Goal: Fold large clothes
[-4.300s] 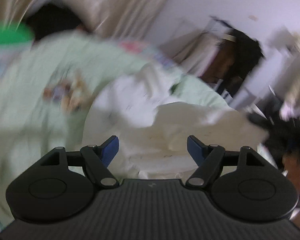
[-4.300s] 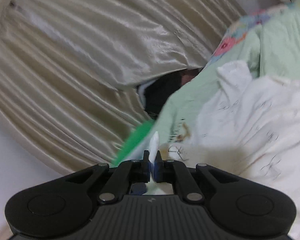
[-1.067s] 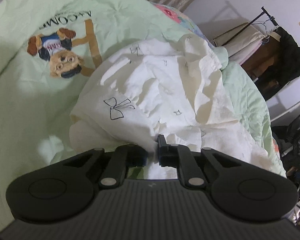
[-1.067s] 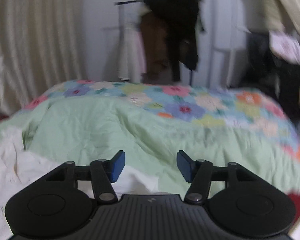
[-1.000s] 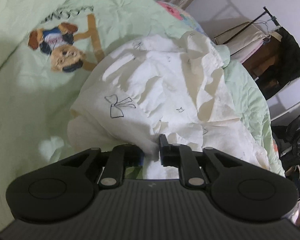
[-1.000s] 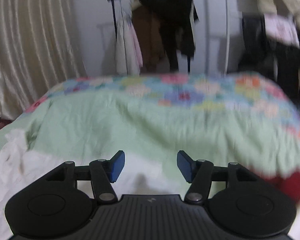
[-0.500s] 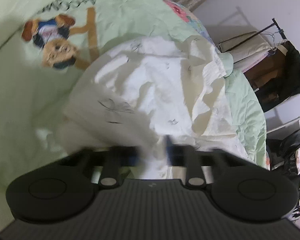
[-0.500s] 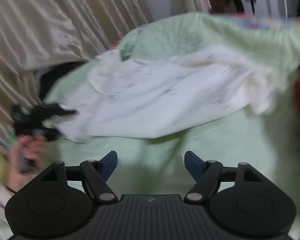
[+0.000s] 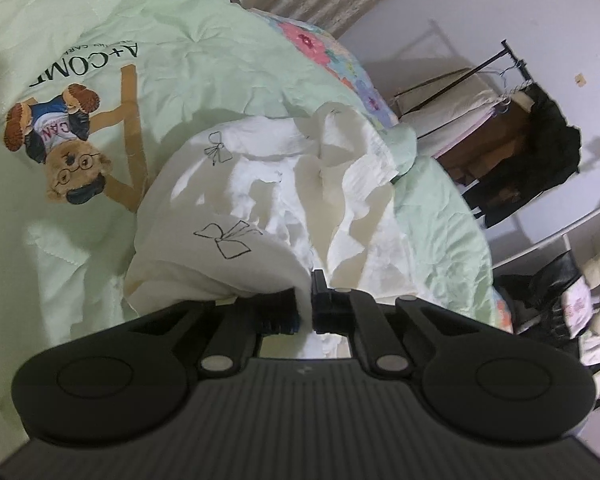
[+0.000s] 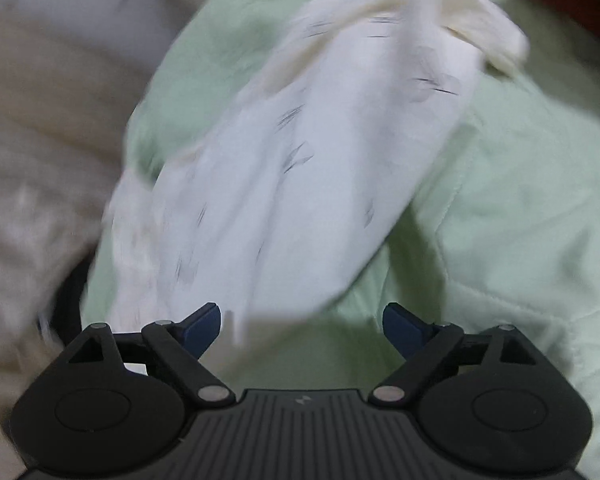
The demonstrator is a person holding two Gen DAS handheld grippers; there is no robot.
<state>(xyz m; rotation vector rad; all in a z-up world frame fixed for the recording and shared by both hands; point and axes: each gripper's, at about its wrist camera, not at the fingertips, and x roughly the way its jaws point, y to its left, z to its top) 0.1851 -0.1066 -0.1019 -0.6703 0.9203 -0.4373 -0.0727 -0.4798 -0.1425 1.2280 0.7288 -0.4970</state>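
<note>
A crumpled white garment (image 9: 268,200) with black bow prints lies on a pale green quilt (image 9: 188,48). My left gripper (image 9: 306,308) is shut on a fold at the garment's near edge, the cloth pinched between its pads. In the right wrist view the same white garment (image 10: 300,152) stretches away as a long blurred strip across the green quilt (image 10: 500,200). My right gripper (image 10: 302,326) hovers just above the garment's near end, its jaws wide and still opening, with nothing between the blue pads (image 10: 204,324).
The quilt carries a teddy bear print (image 9: 60,148) and a floral border (image 9: 320,48). A clothes rack (image 9: 512,128) with dark garments stands at the right by a white wall. Beige curtain fabric (image 10: 32,140) fills the left of the right wrist view.
The left gripper has closed on the garment's edge and lifted it a little. The right gripper has swung down from facing the room to facing the garment, rolling and opening wider.
</note>
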